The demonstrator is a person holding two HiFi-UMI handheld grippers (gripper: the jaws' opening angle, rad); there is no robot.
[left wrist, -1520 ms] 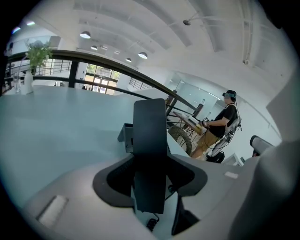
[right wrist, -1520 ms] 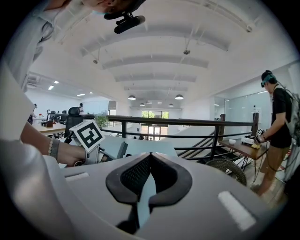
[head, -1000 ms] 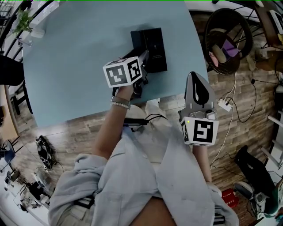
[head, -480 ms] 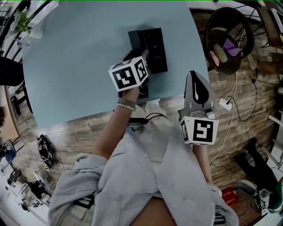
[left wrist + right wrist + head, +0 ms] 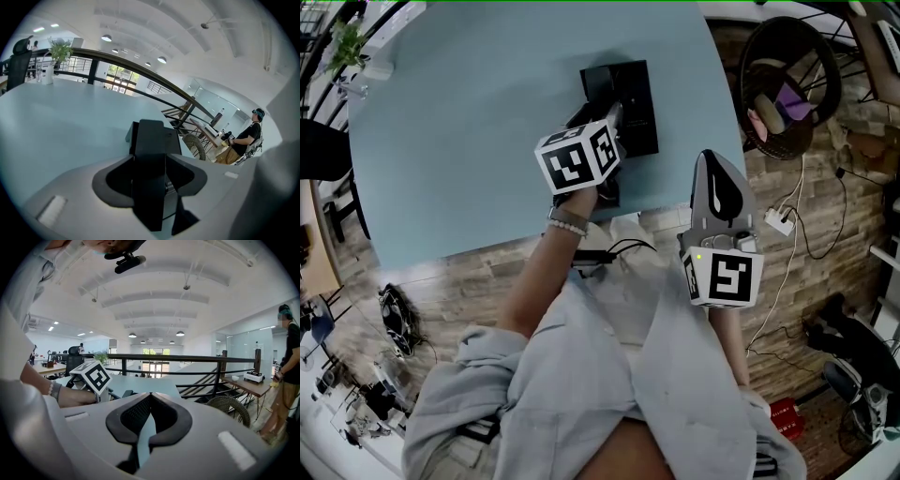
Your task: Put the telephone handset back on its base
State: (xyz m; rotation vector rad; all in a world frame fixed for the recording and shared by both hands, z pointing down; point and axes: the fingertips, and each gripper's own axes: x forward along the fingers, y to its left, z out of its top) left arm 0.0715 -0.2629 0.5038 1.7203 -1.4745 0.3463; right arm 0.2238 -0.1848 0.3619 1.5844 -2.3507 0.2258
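Observation:
The black telephone base (image 5: 636,103) lies on the light blue table (image 5: 469,141), near its front right corner. My left gripper (image 5: 602,117) is shut on the black handset (image 5: 596,84), holding it along the base's left side; whether they touch I cannot tell. In the left gripper view the handset (image 5: 150,173) stands clamped between the jaws of the left gripper (image 5: 150,187), with the base (image 5: 174,146) just behind it. My right gripper (image 5: 714,164) hovers off the table's right edge, shut and empty. In its own view the right gripper (image 5: 149,401) has its pads together.
A dark wicker chair (image 5: 783,84) stands right of the table over the wooden floor. A white power strip (image 5: 776,222) with cables lies below it. A potted plant (image 5: 347,47) sits at the table's far left corner. A person (image 5: 286,371) stands at the right.
My left gripper has carried the handset a little to the right and forward, closer along the base. The right gripper has stayed where it was.

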